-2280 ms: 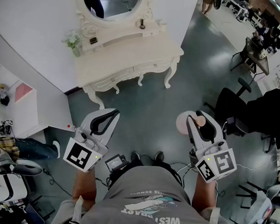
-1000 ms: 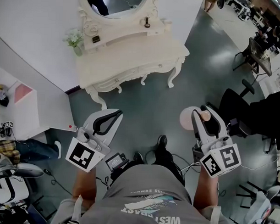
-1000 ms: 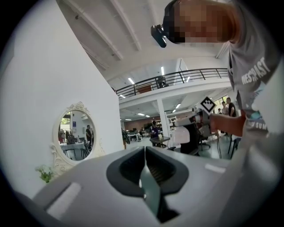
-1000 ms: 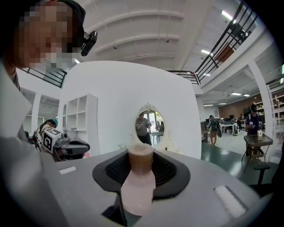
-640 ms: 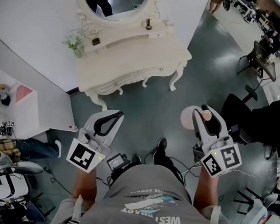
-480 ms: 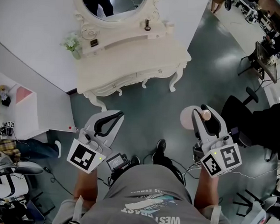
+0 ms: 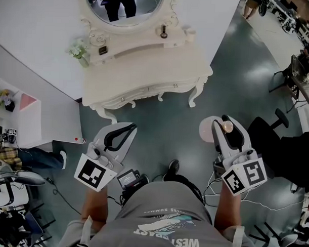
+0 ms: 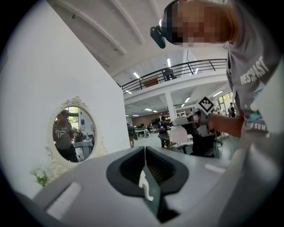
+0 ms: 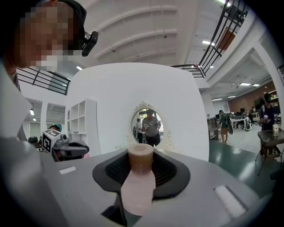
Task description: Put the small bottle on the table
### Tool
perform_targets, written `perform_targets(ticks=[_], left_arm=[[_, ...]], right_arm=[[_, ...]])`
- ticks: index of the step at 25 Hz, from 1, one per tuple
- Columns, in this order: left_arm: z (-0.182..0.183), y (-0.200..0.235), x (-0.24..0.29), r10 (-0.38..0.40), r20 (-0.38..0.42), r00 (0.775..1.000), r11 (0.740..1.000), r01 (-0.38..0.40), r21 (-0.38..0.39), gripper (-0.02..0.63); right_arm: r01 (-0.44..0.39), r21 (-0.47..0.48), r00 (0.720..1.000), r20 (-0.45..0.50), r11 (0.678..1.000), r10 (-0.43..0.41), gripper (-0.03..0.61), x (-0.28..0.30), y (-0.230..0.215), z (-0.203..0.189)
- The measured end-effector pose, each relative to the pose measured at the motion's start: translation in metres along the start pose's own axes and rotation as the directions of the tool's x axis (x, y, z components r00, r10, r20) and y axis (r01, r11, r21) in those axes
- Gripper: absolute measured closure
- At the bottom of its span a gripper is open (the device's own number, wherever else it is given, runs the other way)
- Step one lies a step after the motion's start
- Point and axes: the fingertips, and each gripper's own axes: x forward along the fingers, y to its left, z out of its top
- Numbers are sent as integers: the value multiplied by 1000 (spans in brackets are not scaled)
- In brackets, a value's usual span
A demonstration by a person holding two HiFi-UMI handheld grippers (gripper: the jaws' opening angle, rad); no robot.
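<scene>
A small pale pink bottle (image 9: 138, 184) with a brown cap sits between the jaws of my right gripper (image 7: 225, 121), which is shut on it. In the head view the small bottle (image 7: 206, 132) sticks out to the left of that gripper, above the dark green floor. My left gripper (image 7: 128, 127) is shut with nothing in it, its jaws meeting in a thin line. The cream dressing table (image 7: 146, 69) with an oval mirror (image 7: 125, 5) stands ahead of both grippers, a stretch of floor away.
On the table stand a small flower vase (image 7: 78, 51) and a dark little bottle (image 7: 164, 31). A white shelf unit (image 7: 28, 116) stands at the left. Black office chairs (image 7: 281, 120) stand at the right. Cables and gear lie on the floor near the person's feet.
The dressing table has drawn nearer and shows more fully in the head view as the person walks toward it. Both grippers ride along unchanged, the bottle still in the right one.
</scene>
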Motion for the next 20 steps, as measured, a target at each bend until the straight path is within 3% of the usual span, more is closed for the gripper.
perform_targets(ticks=[11, 20], left_arm=[[16, -11, 60, 80, -10, 997, 997, -80, 18, 604], [18, -16, 96, 46, -29, 999, 999, -45, 21, 604]], right_arm=[[-94, -2, 996, 6, 996, 94, 445, 17, -63, 9], [-75, 26, 997, -3, 997, 75, 445, 18, -94, 3]])
